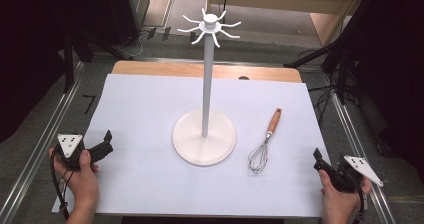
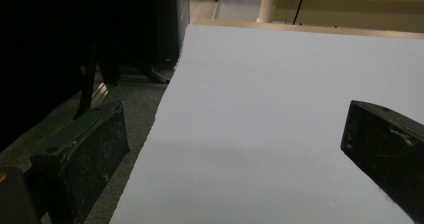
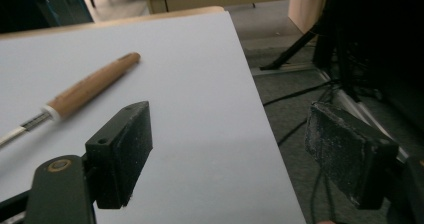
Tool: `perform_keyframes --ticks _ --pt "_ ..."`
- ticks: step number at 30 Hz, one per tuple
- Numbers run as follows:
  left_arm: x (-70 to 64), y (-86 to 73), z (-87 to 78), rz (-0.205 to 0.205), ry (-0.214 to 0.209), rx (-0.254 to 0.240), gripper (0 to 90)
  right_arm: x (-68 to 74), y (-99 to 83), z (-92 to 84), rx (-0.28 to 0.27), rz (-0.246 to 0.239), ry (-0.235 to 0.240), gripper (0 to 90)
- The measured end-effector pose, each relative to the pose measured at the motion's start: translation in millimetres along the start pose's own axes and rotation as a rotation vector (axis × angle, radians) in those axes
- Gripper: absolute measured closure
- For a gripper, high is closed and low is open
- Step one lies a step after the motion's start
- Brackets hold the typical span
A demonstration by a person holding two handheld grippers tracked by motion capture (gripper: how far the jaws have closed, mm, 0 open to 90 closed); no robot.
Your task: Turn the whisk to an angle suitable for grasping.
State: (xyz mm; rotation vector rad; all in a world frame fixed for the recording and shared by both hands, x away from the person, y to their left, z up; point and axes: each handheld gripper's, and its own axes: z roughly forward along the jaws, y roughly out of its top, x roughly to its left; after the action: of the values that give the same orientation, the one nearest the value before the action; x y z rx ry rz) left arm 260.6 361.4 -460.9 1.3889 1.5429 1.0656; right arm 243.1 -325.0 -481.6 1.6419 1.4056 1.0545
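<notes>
A white sheet [image 1: 150, 169] is spread over the table [image 1: 200, 69]; the left gripper [image 1: 102, 146] is held by the left hand [image 1: 80, 176] at the sheet's near left edge, its jaws spread wide with nothing between them, one over the floor and one over the sheet in the left gripper view; the right gripper [image 1: 320, 161] is held by the right hand [image 1: 337, 201] at the near right edge, its jaws likewise wide apart and empty; a white stand [image 1: 205, 134] with hooked arms at its top is set upright between the two grippers, well apart from each; a whisk [image 1: 265, 141] with a wooden handle [image 3: 87, 86] is laid flat between the stand and the right gripper, just beside the stand's base, its handle pointing away from the person.
</notes>
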Motion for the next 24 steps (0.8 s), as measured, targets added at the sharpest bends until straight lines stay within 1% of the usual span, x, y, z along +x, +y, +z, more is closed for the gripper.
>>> perform_keyframes --ticks 1,2,3,4,5,6,7,8,9,10,11,12,13,14,15,16,17,18,19,20,21,22,23,24 --pt "-0.2 0.0 0.0 0.000 0.000 -0.001 0.0 2.8 0.1 0.5 0.006 -0.011 -0.024 37.7" --pt "0.0 -0.2 -0.4 0.003 -0.001 -0.002 0.0 6.8 -0.4 1.0 0.010 -0.024 -0.063 45.5" --pt "0.0 -0.2 -0.5 0.004 -0.002 -0.002 0.0 10.3 -0.6 2.0 0.018 -0.048 -0.094 52.0" --pt "0.0 -0.2 -0.5 0.004 -0.002 -0.002 0.0 10.3 -0.6 2.0 0.018 -0.048 -0.094 52.0" --pt "-0.1 -0.2 -0.4 0.003 -0.001 -0.003 0.0 16.0 0.5 6.3 0.066 -0.102 -0.078 63.7" --pt "0.0 -0.1 -0.3 0.002 -0.001 -0.002 0.0 18.0 1.5 9.2 0.100 -0.133 -0.037 66.8" --pt "0.0 0.0 0.1 0.002 0.001 0.002 0.0 19.6 2.7 12.4 0.134 -0.153 0.014 69.8" --pt "0.0 0.0 0.1 0.002 0.001 0.002 0.0 21.0 4.1 15.4 0.156 -0.168 0.055 73.8" --pt "0.1 0.2 0.1 0.005 0.001 0.008 0.0 21.0 4.1 15.4 0.156 -0.168 0.055 73.8" --pt "0.1 0.4 0.5 0.006 0.001 0.011 0.0 25.6 7.3 20.3 0.181 -0.176 0.098 80.7" --pt "-0.1 0.5 1.0 0.005 0.001 0.015 0.0 28.2 9.8 22.3 0.215 -0.169 0.107 84.9" --pt "-0.5 0.6 1.3 0.005 0.003 0.017 0.0 28.2 9.8 22.3 0.215 -0.169 0.107 84.9" --pt "-0.8 0.6 1.5 0.007 0.005 0.018 0.0 31.2 12.6 23.7 0.257 -0.155 0.117 90.0" --pt "-0.9 0.8 2.0 0.011 0.005 0.023 0.0 37.7 19.1 27.4 0.350 -0.159 0.126 90.0" --pt "-0.9 1.1 2.4 0.015 0.006 0.031 0.0 37.7 19.1 27.4 0.350 -0.159 0.126 90.0" --pt "-0.8 1.2 2.6 0.015 0.003 0.032 0.0 41.2 22.1 30.1 0.372 -0.178 0.118 90.0" --pt "-0.5 0.9 2.1 0.014 -0.002 0.026 0.0 46.0 30.0 38.1 0.437 -0.152 0.138 90.0" --pt "-0.5 0.9 2.1 0.014 -0.002 0.026 0.0 48.3 33.6 42.7 0.457 -0.144 0.135 90.0" --pt "-0.5 0.9 2.0 0.007 0.001 0.024 0.0 50.6 36.9 47.7 0.480 -0.153 0.128 90.0" --pt "-0.5 0.9 2.0 0.007 0.001 0.024 0.0 50.6 36.9 47.7 0.480 -0.153 0.128 90.0" --pt "-0.4 1.1 2.8 0.008 0.003 0.030 0.0 54.4 43.3 57.9 0.491 -0.159 0.146 90.0" --pt "-0.7 1.3 3.5 0.006 0.005 0.033 0.0 56.4 45.3 61.4 0.506 -0.158 0.146 90.0" --pt "-0.6 1.7 4.0 0.010 0.004 0.043 0.0 56.4 45.3 61.4 0.506 -0.158 0.146 90.0" --pt "-1.2 1.9 4.4 0.014 0.006 0.051 0.0 59.6 47.5 66.3 0.528 -0.168 0.140 90.0"
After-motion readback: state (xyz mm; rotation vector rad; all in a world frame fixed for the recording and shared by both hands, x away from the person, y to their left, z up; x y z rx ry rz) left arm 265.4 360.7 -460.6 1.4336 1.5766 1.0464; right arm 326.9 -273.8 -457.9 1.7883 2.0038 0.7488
